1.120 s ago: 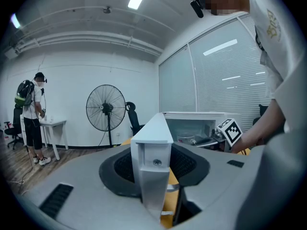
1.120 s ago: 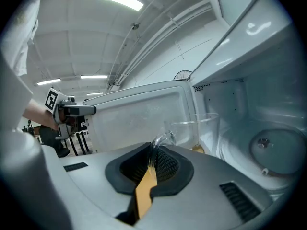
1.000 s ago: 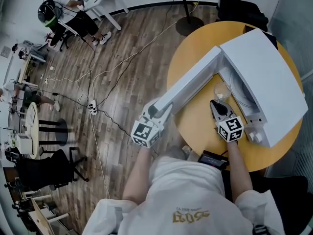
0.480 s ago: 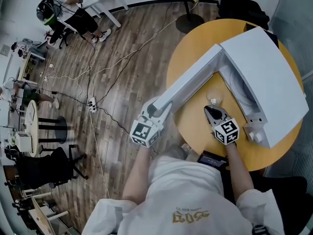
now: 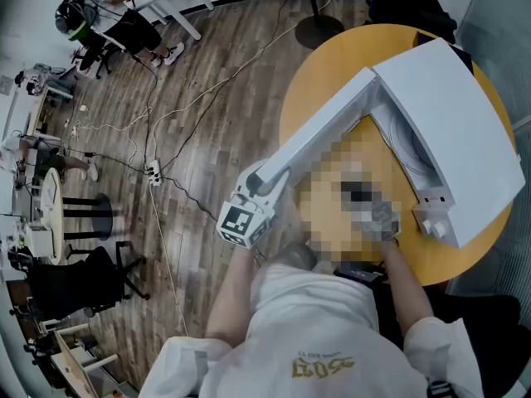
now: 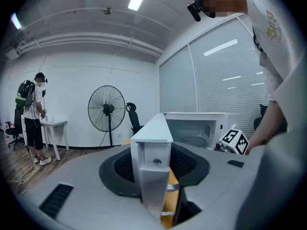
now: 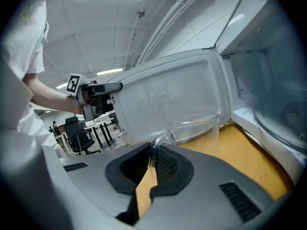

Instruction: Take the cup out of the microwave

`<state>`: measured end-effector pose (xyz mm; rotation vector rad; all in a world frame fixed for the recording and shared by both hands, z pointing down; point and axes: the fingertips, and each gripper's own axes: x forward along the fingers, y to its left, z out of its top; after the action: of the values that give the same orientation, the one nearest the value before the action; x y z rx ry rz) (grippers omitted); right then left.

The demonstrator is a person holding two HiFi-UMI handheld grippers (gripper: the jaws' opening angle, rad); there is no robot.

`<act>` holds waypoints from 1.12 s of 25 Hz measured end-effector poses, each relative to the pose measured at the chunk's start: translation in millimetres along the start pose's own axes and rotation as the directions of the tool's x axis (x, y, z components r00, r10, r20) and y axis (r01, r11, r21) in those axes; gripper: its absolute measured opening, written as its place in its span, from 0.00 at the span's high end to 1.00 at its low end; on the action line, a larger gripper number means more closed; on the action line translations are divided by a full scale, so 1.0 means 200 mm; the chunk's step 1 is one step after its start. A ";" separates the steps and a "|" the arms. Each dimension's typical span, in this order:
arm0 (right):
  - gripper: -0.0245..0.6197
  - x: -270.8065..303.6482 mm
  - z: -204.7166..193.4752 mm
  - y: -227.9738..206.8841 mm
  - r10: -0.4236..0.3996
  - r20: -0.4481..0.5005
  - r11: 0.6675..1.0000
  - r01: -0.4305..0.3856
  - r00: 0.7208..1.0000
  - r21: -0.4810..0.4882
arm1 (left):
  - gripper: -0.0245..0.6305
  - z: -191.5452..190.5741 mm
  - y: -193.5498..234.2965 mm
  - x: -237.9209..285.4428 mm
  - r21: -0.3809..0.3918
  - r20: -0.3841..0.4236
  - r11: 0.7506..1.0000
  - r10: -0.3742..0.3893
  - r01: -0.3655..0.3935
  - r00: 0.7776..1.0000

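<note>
A white microwave stands on a round yellow table with its door swung wide open. My left gripper is shut on the door's free edge and holds it level. My right gripper is shut on the handle of a clear glass cup. The cup hangs just above the tabletop, outside the cavity, between the door and the microwave's front. In the head view a mosaic patch covers the right gripper and the cup.
The glass turntable sits inside the cavity to the cup's right. A standing fan's base and a black office chair lie beyond the table. Cables trail over the wooden floor on the left. A person stands at a far desk.
My right gripper has drawn back out of the microwave's mouth with the cup, toward the table's middle and slightly lower. The left gripper and the door have stayed still.
</note>
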<state>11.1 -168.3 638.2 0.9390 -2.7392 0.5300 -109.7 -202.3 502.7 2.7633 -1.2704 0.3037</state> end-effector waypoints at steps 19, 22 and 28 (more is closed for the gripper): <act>0.93 0.00 -0.13 0.08 0.053 -0.038 0.997 -0.055 0.998 -0.059 | 0.69 -0.01 0.00 0.00 -0.006 0.013 1.000 0.004 -0.004 1.000; 0.94 -0.01 -0.17 0.08 0.037 -0.064 0.992 -0.044 0.997 -0.121 | 0.69 -0.01 0.00 0.00 -0.010 0.012 1.000 0.006 -0.006 1.000; 0.93 -0.02 -0.19 0.07 0.017 -0.087 0.985 -0.032 0.996 -0.171 | 0.69 0.00 0.02 0.00 -0.014 0.015 1.000 0.003 -0.003 1.000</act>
<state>7.6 -140.6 668.0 0.8228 -2.6714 0.3226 -112.4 -203.8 502.5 2.7575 -1.2757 0.2732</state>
